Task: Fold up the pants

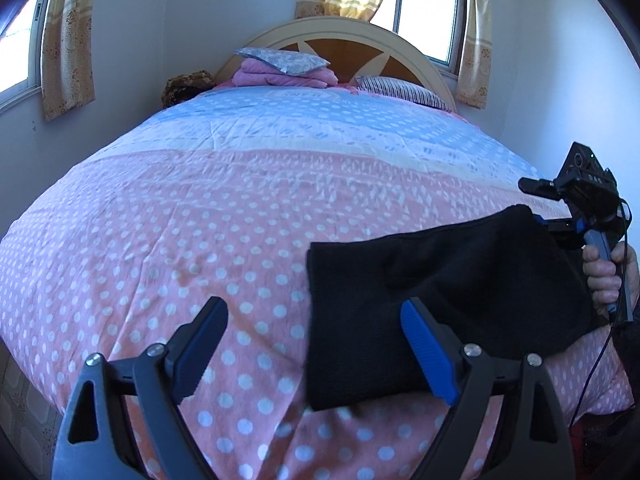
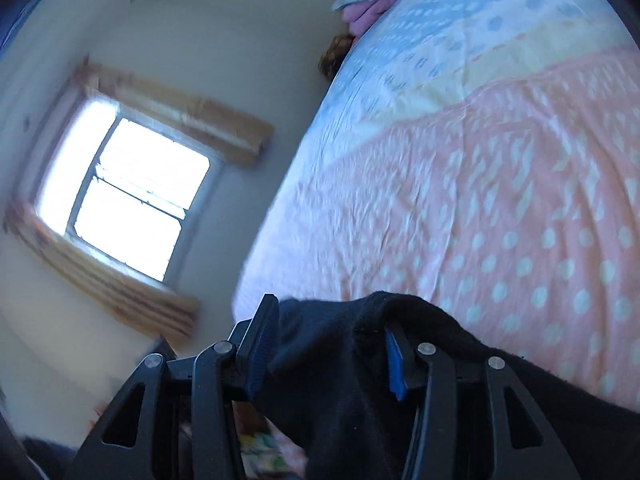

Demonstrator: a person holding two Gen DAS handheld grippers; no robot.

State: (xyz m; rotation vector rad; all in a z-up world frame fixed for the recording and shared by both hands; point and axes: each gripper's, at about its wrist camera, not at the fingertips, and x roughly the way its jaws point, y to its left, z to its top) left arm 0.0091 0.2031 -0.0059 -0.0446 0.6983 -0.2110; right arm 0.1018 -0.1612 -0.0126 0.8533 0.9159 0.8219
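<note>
The black pants (image 1: 436,296) are folded into a compact bundle, lifted off the polka-dot bed cover (image 1: 200,220) at the right. My left gripper (image 1: 316,344) is open and empty; its right finger (image 1: 428,352) overlaps the bundle's near side. My right gripper (image 1: 588,216) shows at the far right edge of the bundle, held by a hand. In the right wrist view the right gripper (image 2: 328,348) has black pants fabric (image 2: 344,364) between and draped over its fingers, jaws partly apart on the thick cloth.
The bed cover (image 2: 500,200) spreads wide, pink near, blue far. Pillows and a folded pink blanket (image 1: 284,72) lie by the headboard (image 1: 340,40). Windows (image 2: 128,196) with curtains are on the walls. The bed's foot edge is below my grippers.
</note>
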